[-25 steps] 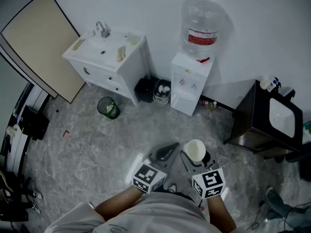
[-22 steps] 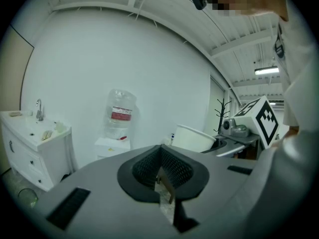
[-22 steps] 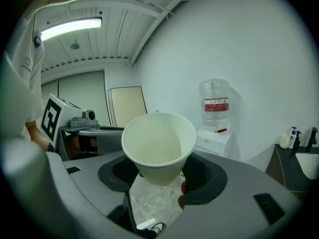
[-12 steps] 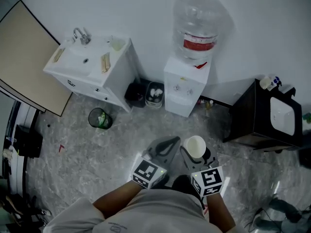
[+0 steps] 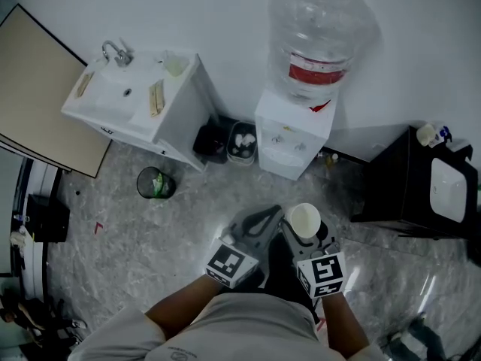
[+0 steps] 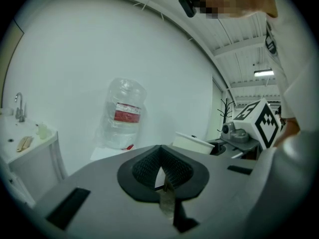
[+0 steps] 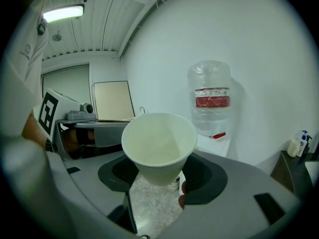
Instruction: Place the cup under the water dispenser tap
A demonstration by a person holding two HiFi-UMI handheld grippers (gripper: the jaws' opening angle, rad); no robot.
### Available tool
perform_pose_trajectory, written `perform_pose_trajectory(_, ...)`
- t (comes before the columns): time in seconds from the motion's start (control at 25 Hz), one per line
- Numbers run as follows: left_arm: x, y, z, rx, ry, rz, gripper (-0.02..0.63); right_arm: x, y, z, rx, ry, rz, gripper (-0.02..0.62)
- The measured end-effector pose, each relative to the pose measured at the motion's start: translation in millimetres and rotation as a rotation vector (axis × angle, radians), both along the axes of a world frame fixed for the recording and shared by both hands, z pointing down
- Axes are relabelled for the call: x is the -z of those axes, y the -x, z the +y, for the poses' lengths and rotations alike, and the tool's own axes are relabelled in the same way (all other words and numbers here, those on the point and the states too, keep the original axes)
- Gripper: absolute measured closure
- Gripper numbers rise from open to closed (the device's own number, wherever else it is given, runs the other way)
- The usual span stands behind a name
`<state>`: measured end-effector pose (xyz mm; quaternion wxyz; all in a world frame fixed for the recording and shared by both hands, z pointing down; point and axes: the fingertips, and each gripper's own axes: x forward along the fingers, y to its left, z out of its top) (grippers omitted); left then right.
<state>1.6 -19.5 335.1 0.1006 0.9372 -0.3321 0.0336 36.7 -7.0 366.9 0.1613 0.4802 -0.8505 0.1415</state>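
Observation:
A white paper cup [image 5: 304, 220] stands upright and empty between the jaws of my right gripper [image 5: 305, 233], which is shut on its lower wall. In the right gripper view the cup [image 7: 159, 146] fills the middle of the gripper [image 7: 159, 176]. My left gripper [image 5: 263, 220] hangs beside it on the left, shut with nothing in it [image 6: 161, 159]. The white water dispenser [image 5: 291, 135] with its clear bottle [image 5: 319, 36] stands ahead against the wall. Its taps [image 5: 282, 138] face me, some way beyond both grippers.
A white sink cabinet [image 5: 143, 100] stands left of the dispenser. Two small bins [image 5: 229, 141] sit between them, and a green-lined bin [image 5: 154, 183] is on the floor further left. A dark cabinet [image 5: 421, 190] is at the right and a tan board [image 5: 34, 104] at the far left.
The dispenser has grown larger and nearer in the head view as both grippers moved toward it. The cup stayed held in the right gripper; the left stayed shut.

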Motion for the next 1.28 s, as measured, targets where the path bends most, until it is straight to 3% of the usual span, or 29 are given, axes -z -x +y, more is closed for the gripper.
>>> perform_pose_trajectory(0.44, -25.8, -43.8, -132.7, 0.086, 0.009, 0.042, 0.600, -60.9, -34.7, -134.2, 0.090, 0.004, 0.014, 0.328)
perform_pose_trajectory(0.8, -73.4, -55.1, -198.0, 0.106, 0.031, 0.049, 0.600, -124.9, -39.9, -198.5, 0.104, -0.019, 0.035, 0.328)
perform_pose_trajectory(1.04, -138.8, -40.9, -227.5, 0.103, 0.069, 0.051, 0.600, -214.9, -27.7, -221.3, 0.072, 0.000, 0.061, 0.328)
perform_pose_trajectory(1.28, -223.3, -25.3, -229.8, 0.090, 0.113, 0.035, 0.600, -347.3, -33.1, -237.0, -0.065, 0.055, 0.090, 0.328)
